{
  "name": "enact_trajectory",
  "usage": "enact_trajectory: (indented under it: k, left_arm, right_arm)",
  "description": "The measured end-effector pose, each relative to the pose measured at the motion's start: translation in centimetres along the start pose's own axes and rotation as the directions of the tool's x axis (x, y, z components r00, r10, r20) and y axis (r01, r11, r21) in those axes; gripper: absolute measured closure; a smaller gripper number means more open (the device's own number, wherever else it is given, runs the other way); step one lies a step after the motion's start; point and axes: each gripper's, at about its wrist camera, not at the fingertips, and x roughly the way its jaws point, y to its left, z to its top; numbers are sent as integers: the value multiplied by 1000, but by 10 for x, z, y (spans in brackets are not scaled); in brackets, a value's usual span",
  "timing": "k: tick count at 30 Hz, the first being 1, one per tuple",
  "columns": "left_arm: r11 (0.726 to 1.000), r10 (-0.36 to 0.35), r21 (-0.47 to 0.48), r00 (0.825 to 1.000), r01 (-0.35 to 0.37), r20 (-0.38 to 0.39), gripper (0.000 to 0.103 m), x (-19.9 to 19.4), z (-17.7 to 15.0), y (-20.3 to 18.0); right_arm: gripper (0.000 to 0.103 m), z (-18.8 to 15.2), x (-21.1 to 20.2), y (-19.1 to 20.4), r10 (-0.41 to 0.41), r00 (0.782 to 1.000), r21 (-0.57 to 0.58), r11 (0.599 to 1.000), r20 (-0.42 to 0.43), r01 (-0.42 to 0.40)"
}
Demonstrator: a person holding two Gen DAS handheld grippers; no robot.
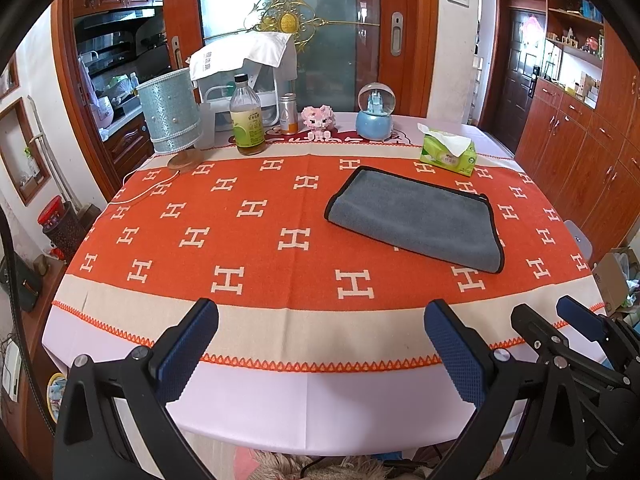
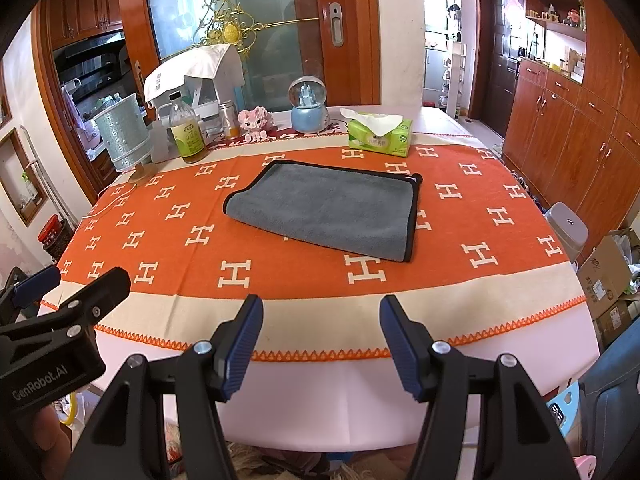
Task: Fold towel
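A grey towel point(image 1: 416, 216) with a black hem lies folded in a flat rectangle on the orange tablecloth with white H marks point(image 1: 240, 248). It also shows in the right wrist view point(image 2: 326, 208), in the middle of the table. My left gripper point(image 1: 320, 316) is open and empty, held above the table's near edge, well short of the towel. My right gripper point(image 2: 320, 312) is open and empty, also at the near edge, with the towel straight ahead. The right gripper shows at the right of the left wrist view point(image 1: 560, 316).
Along the far edge stand a teal lamp point(image 1: 172, 114), a bottle point(image 1: 247, 120), a small can point(image 1: 289, 114), a pink toy point(image 1: 318, 120), a snow globe point(image 1: 375, 114) and a green tissue pack point(image 1: 448, 152). Wooden cabinets point(image 1: 580, 152) stand at the right.
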Motion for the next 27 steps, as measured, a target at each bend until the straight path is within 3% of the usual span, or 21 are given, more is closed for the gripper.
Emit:
enact_trajectory:
  k: [27]
  left_arm:
    - [1000,-2,-1,1000,2,-9,1,3,-5,2]
  right_arm:
    - [42,-2,5,2,4,1000,-1,1000,-14,-4]
